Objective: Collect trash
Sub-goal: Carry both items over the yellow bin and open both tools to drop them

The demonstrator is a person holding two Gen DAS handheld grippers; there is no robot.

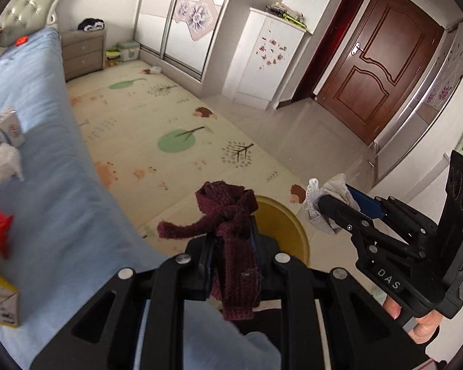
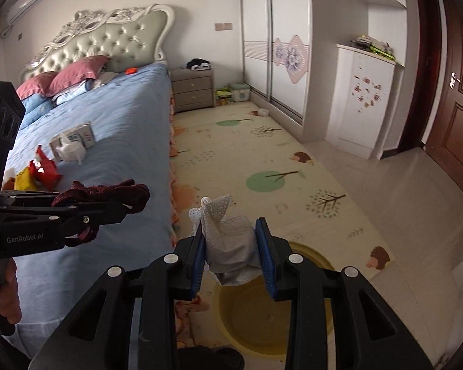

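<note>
Over the yellow bin [image 2: 256, 314] beside the bed [image 2: 123, 129] now, both loads in the air. My left gripper [image 1: 234, 240] is clamped tight on a maroon knitted rag [image 1: 231, 215], and my right gripper [image 2: 233, 252] pinches a crumpled white-grey cloth [image 2: 228, 240] between its blue pads. I read this as the carry-and-drop step: the bin's mouth sits just below the right jaws, and partly under the left. Next I'd centre each load over the opening, then spread the jaws. More litter waits on the bed: a red wrapper [image 2: 44, 169], a white wad [image 2: 72, 151], a small carton [image 2: 83, 135].
</note>
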